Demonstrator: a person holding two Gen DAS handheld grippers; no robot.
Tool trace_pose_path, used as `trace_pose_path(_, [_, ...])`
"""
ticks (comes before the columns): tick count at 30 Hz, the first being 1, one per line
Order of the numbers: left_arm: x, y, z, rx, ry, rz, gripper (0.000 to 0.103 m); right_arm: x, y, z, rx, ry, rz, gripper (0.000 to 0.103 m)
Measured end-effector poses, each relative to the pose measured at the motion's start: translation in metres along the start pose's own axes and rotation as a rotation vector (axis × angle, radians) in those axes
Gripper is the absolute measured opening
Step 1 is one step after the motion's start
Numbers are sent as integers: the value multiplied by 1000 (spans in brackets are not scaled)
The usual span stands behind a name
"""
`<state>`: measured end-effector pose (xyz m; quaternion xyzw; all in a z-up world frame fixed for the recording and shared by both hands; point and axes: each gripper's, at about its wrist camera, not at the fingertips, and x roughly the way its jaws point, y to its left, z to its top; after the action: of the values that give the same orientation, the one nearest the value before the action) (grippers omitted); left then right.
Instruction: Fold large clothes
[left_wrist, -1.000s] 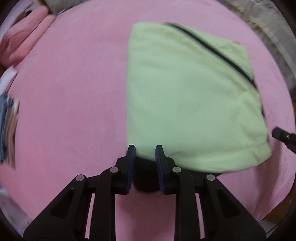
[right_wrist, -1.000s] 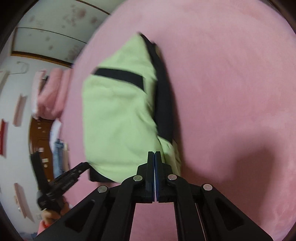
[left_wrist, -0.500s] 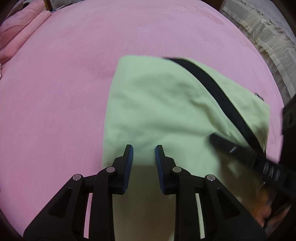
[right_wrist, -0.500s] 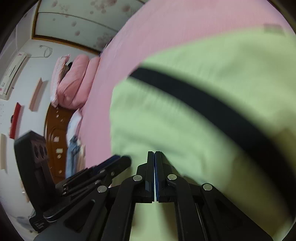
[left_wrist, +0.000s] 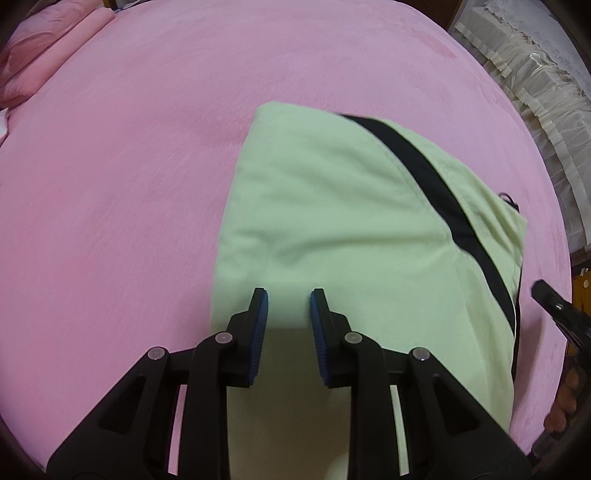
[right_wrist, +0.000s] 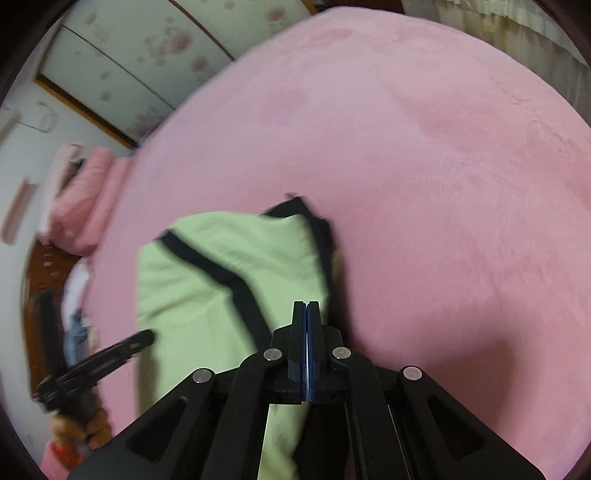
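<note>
1. The light green garment (left_wrist: 332, 229) with a black stripe (left_wrist: 436, 184) is lying folded on the pink bed cover (left_wrist: 129, 184), towards the near right of the bed.
2. The left gripper (left_wrist: 288, 299) is hanging over the garment's near left part, pointing steeply down. Its jaws are standing a little apart; green cloth is showing in the gap, but whether the pads are pinching it I cannot tell.
3. The right gripper (right_wrist: 306, 306) is sitting with its jaws fully closed. The garment's right edge is lying just beyond the tips, and nothing is visibly caught between them.
4. Risk, as I am judging it: if the left pads are snagging only the top layer, any lift is going to peel the fold open. A closed right gripper dragging along the black edging (right_wrist: 325, 266) could skew the stack.
5. The left wrist view is showing pleated cream fabric (left_wrist: 535, 92) at the far right and the top face of the fold. The right wrist view alone is showing the dark underlayer at the garment's right edge, the pink pillows (right_wrist: 85, 206) at the far left, and the person's hand (right_wrist: 77, 424) holding the left tool.
</note>
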<state>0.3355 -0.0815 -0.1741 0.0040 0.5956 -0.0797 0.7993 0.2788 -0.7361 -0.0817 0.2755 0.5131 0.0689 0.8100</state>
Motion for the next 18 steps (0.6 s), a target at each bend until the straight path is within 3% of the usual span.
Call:
trace_pose_path(2, [-10,1,-7,-17,3,1,21,-11,2,-16,-5,27,119,0])
trace_pose_path(4, [-17,3,-14,-34,5,0,21,4,20,-25,-24,121,180,0])
trace_pose_path(9, [-39,6,-42,-63,6,22,21,45,35,-41,-128,191,-9,0])
trace_pose_path(11, [-51,3,-59,-73,-1,29,21,49,26,-36,-103,168,-12,0])
trace_pose_path(12, [-56,1,-63,-76,-3,31,21,46,21,-34,-96,138,-70,0])
trace_pose_path(14, [-63,-1,-69,-79,-9,31,21,36,17,-37,-107,116,-107,0])
trace_pose_path(18, [-68,-7,-78,-68,15,36,21,27,39,-41,-202,97,-248,0])
